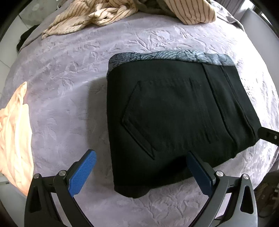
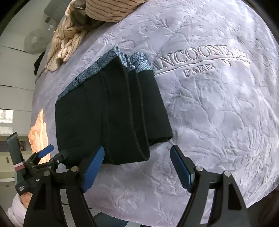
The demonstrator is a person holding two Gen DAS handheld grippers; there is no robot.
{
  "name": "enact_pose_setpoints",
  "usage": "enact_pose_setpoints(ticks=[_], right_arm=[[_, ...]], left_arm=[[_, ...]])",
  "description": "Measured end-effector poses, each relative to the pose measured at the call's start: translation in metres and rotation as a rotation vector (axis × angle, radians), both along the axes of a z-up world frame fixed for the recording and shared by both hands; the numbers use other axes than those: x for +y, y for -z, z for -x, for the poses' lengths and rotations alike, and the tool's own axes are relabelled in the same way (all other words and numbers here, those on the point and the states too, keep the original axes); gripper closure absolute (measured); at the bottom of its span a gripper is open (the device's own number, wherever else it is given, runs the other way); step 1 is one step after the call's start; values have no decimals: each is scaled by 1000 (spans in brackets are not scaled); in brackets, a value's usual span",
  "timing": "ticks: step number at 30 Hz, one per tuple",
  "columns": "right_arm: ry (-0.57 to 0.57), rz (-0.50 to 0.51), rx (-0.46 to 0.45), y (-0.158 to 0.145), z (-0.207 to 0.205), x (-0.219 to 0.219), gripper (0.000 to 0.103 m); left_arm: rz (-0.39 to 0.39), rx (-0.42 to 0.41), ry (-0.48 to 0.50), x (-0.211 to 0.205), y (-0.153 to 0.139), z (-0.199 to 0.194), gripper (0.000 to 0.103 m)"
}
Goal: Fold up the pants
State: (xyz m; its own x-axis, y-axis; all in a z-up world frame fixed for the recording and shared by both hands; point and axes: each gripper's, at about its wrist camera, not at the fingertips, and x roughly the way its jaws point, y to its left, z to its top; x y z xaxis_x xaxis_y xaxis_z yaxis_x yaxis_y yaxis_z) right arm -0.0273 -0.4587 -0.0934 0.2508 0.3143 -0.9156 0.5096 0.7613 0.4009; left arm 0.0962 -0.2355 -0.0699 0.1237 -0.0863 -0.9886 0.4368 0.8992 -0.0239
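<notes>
Black pants [image 1: 174, 118] lie folded into a compact rectangle on the lilac blanket [image 1: 69, 97], back pocket up, with a blue-grey patterned waistband [image 1: 174, 55] at the far edge. They also show in the right wrist view [image 2: 104, 113], stacked in several layers. My left gripper [image 1: 139, 157] is open and empty, its jaws wide just before the pants' near edge. My right gripper [image 2: 137, 152] is open and empty at the pants' near corner. The left gripper also shows at the left of the right wrist view [image 2: 47, 152].
A striped cream garment [image 1: 108, 14] is heaped at the back of the bed. A peach cloth [image 1: 14, 132] lies at the left edge. The blanket carries embroidered lettering [image 2: 200, 57] to the right of the pants. The bed's edge runs close behind both grippers.
</notes>
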Motion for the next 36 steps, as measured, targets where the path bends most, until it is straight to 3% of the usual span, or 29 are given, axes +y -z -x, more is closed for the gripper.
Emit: enact_pose_setpoints(ticks=[8,10,14,17,19,21,25,29,30,33,36], right_arm=[[7,9,-48,-4,-23,-15,23],[5,16,-72,-6,-42,-22,34],[1,3,-120,-3,-86,-36,37],[-36,-29,-100,12,-112,-39,38],[-70,-9,-70,25,-123,-38,64],[-105,48,-49,30,-124,-34,68],[-105,68,-27,30,-117,-30,73],[-154,101,-21,21,-106,-22,73],[-154,95,-25,20,-103,-22,69],[-125,22,-41,18,-83,-26,57],[-83,-34,-56,17,-65,-31,53]], left_arm=[[-8,-1,-50,5,3,-19,0],[-10,1,-61,7,4,-23,0],[-15,-3,-72,7,5,-27,0],[-11,-4,-86,7,5,-29,0],[-13,-2,-93,6,6,-29,0],[-10,9,-93,8,9,-29,0],[-5,31,-88,6,15,-28,0],[-17,30,-65,3,17,-27,0],[-18,31,-61,3,18,-26,0],[-11,38,-62,4,21,-26,0],[-13,42,-61,5,23,-26,0]])
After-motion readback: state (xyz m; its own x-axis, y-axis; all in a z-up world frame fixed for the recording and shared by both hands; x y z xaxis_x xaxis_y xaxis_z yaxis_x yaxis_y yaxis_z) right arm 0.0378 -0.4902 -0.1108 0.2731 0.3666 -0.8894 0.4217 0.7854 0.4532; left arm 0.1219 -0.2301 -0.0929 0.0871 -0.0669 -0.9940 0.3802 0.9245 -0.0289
